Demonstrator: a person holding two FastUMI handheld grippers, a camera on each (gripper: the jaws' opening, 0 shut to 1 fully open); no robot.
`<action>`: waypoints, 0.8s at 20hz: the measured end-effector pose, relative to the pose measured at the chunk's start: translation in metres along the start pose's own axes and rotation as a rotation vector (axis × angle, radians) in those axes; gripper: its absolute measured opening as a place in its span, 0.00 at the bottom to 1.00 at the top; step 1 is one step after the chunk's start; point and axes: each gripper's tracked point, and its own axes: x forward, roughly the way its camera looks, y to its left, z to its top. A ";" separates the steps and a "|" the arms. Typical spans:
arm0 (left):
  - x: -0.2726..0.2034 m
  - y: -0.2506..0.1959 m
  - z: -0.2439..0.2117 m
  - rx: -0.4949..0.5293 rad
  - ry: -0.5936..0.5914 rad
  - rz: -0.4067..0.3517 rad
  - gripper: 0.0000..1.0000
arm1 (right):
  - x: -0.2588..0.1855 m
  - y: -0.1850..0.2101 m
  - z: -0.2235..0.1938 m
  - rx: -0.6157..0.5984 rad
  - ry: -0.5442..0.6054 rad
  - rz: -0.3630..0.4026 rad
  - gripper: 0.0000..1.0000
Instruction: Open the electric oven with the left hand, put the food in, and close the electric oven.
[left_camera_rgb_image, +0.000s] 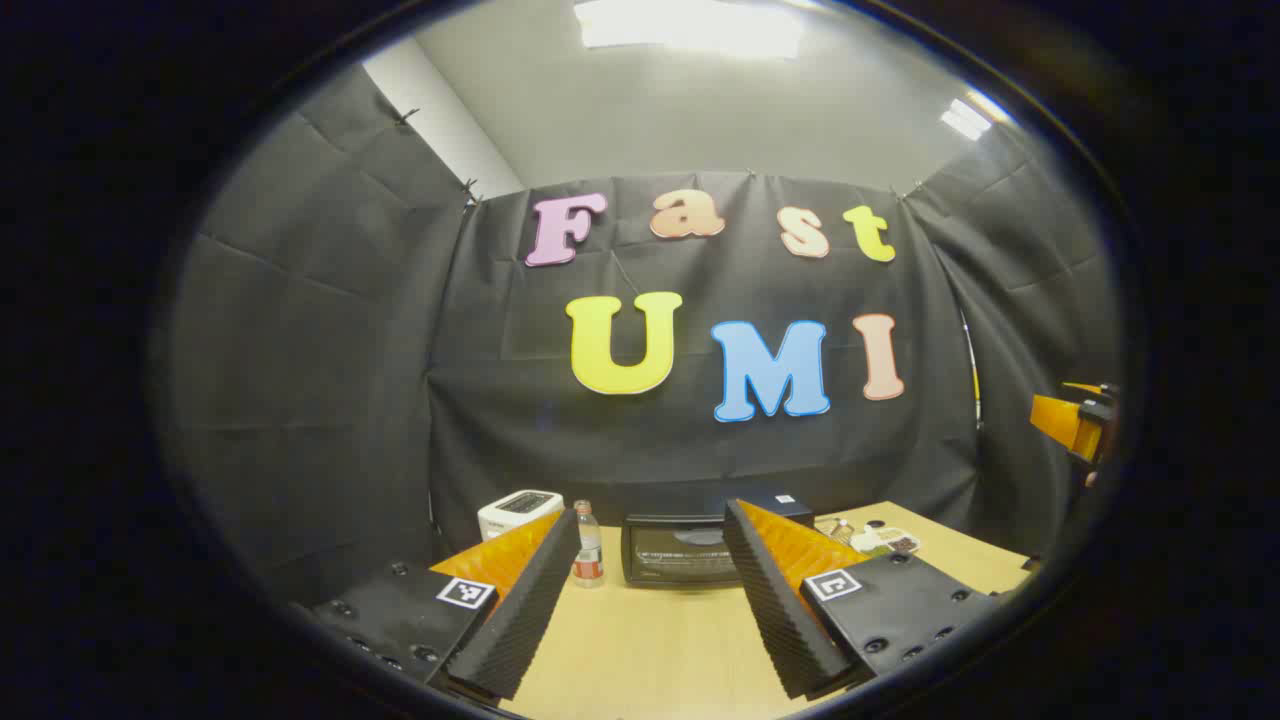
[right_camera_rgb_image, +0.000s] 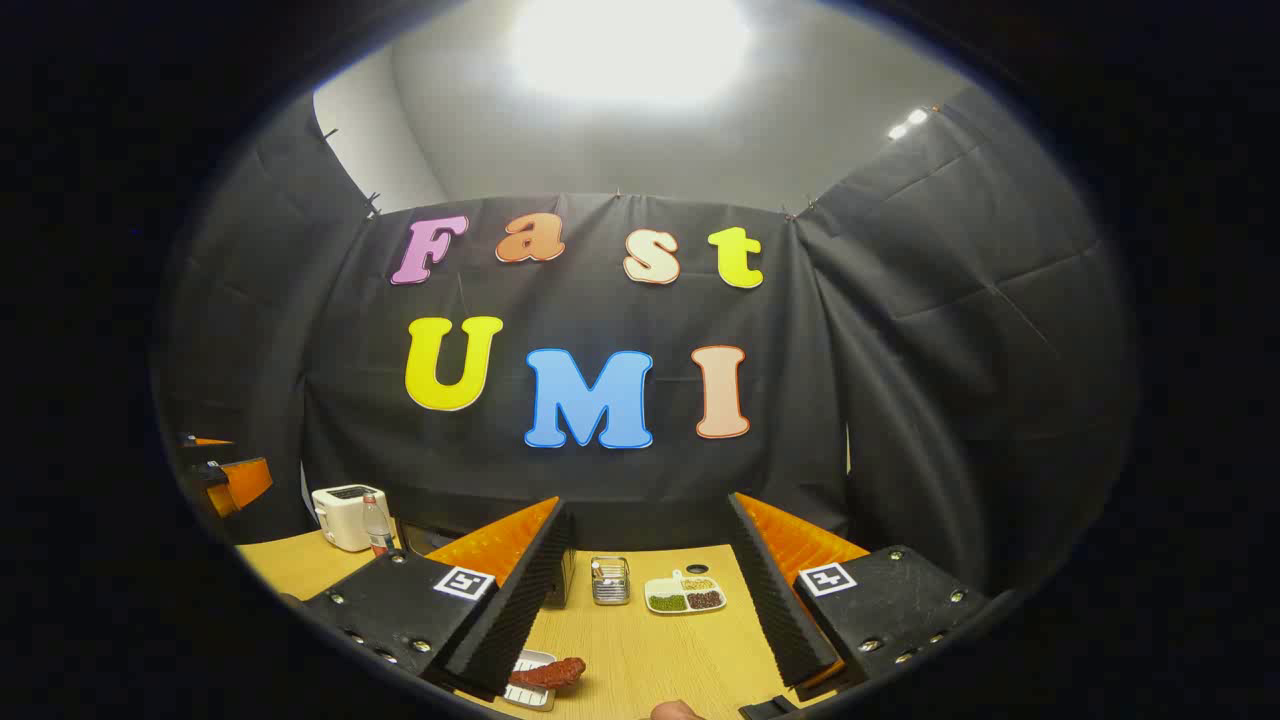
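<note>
A black electric oven (left_camera_rgb_image: 680, 548) with its glass door closed stands at the back of the wooden table (left_camera_rgb_image: 640, 640), framed between the fingers of my open left gripper (left_camera_rgb_image: 650, 525), which is well short of it. In the right gripper view, a reddish-brown piece of food (right_camera_rgb_image: 548, 672) lies on a small white tray (right_camera_rgb_image: 528, 692) near the table's front. My right gripper (right_camera_rgb_image: 648, 515) hovers open above the table, with the food just inside its left finger (right_camera_rgb_image: 520, 600). The oven's edge (right_camera_rgb_image: 562, 580) peeks out behind that finger.
A white toaster (left_camera_rgb_image: 518, 512) and a clear bottle with a red label (left_camera_rgb_image: 588, 545) stand left of the oven. A metal container (right_camera_rgb_image: 610, 580) and a white divided dish of beans (right_camera_rgb_image: 685, 594) sit to its right. The other gripper shows at the right edge (left_camera_rgb_image: 1075, 420).
</note>
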 end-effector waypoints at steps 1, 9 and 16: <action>0.001 0.001 0.001 0.012 -0.004 -0.002 1.00 | 0.001 0.001 0.000 0.005 0.000 -0.002 0.95; 0.001 0.001 0.002 0.018 -0.007 0.006 1.00 | 0.007 0.006 -0.005 0.013 0.009 0.009 0.95; 0.002 -0.005 -0.002 0.024 0.002 0.019 1.00 | 0.012 0.005 -0.013 0.013 0.019 0.027 0.95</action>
